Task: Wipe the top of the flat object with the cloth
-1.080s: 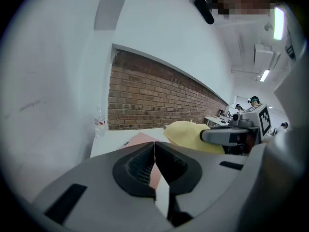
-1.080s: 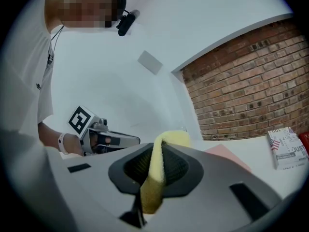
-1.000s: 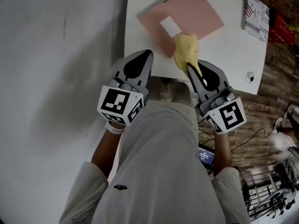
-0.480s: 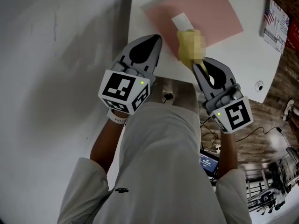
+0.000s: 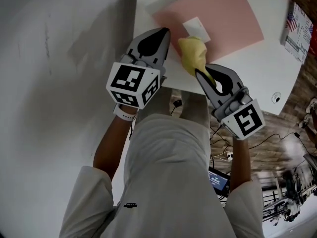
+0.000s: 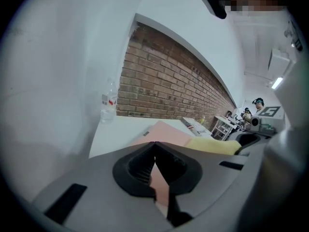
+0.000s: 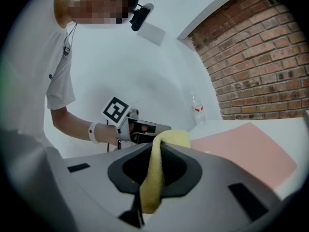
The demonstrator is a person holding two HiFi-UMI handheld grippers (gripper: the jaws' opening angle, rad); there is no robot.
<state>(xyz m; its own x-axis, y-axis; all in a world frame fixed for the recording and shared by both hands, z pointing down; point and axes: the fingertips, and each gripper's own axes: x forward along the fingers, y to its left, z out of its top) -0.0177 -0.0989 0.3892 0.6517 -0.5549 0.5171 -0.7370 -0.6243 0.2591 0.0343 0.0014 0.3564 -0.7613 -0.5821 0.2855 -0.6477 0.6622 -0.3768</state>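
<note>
Clamping one yellow cloth (image 5: 190,51), the right claw (image 5: 198,72) holds it on the single pink folder (image 5: 233,19). The left claw (image 5: 166,31) is closed, empty, just beside.

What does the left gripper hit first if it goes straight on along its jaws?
Likely the pink flat object: the left gripper, jaws shut, points across its near edge. Height is unclear; it might pass above.

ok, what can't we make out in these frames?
Head view: whether the yellow cloth presses flat on the pink flat object; its bunched folds hide the contact.
Head view: print on the white label, too small.
Head view: the pink flat object's far corner, cut by the top edge.
</note>
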